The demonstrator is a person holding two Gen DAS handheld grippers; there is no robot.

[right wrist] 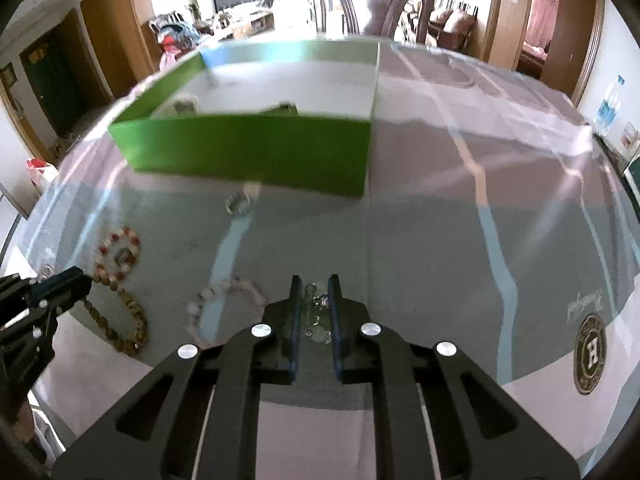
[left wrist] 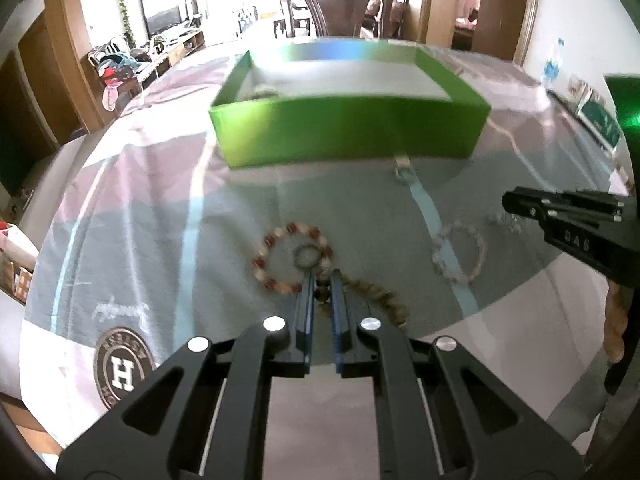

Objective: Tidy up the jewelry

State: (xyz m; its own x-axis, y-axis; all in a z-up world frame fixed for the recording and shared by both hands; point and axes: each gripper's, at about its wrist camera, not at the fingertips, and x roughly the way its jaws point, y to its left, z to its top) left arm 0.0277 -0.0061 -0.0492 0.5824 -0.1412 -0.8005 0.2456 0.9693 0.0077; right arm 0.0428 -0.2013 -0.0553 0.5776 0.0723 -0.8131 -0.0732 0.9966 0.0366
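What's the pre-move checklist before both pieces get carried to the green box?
1. left gripper shut on brown bead strand: ok.
2. right gripper shut on clear sparkly piece: ok.
3. Strand's tail clear of red-and-white bracelet: cannot tell, they lie close.
4. green box open on top: ok.
5. Room in the box: ok, mostly bare floor.
6. Path to the box: not ok, small ring lies in front of its wall.

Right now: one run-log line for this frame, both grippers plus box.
left gripper: shut on brown bead strand | right gripper: shut on silver chain | green box: open, behind both
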